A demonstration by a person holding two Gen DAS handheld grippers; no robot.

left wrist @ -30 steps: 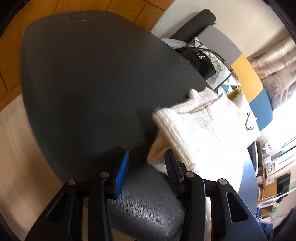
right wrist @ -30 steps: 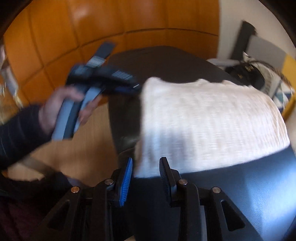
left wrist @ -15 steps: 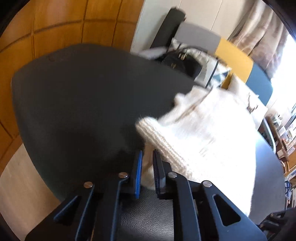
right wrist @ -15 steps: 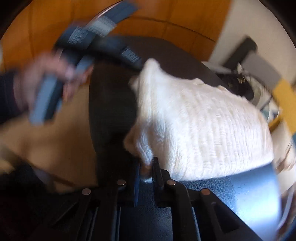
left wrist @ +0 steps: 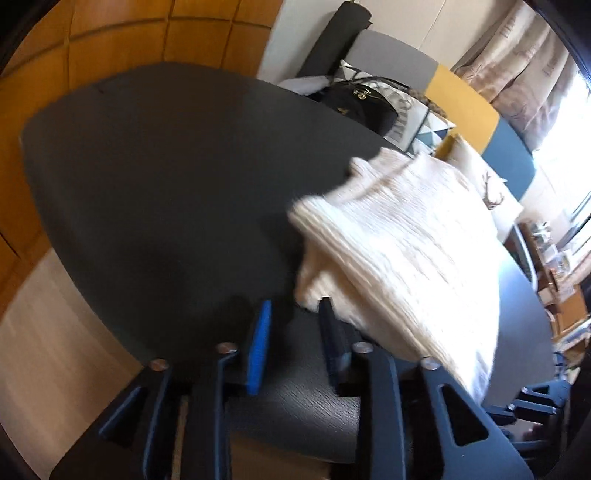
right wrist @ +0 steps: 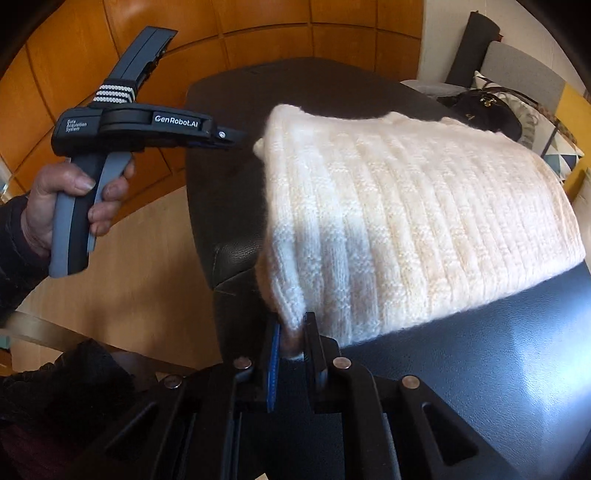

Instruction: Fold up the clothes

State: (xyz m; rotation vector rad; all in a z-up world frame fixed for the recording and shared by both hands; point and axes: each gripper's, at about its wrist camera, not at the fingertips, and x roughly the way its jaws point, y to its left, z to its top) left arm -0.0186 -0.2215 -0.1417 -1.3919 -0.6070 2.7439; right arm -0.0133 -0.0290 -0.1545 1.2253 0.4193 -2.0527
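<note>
The dark table [left wrist: 155,177] fills most of both views, its rounded edge toward the orange wood-panelled wall [right wrist: 258,22] at the top left. On it lies the cream knit sweater [right wrist: 406,221], folded into a thick rectangle: it covers the centre and right of the right wrist view and sits right of centre in the left wrist view.

Half a second ago the left gripper [left wrist: 293,325] was nearly pressed together on the sweater's near corner; now its jaws are spread with nothing between them. The corner rests just behind the tip of the right-hand finger, and the blue pad [left wrist: 258,347] stands clear over bare tabletop. In the right wrist view this same tool is held off the left edge of the garment by a hand [right wrist: 66,206] in a dark sleeve, its tip just beside the fold, whereas before it was up at the sweater's top corner.

The right gripper [right wrist: 291,343] is pinching the lower left corner of the sweater at bottom centre of the frame, as it was half a second ago.

A black handbag [left wrist: 354,103] sits beyond the table at upper right.
</note>
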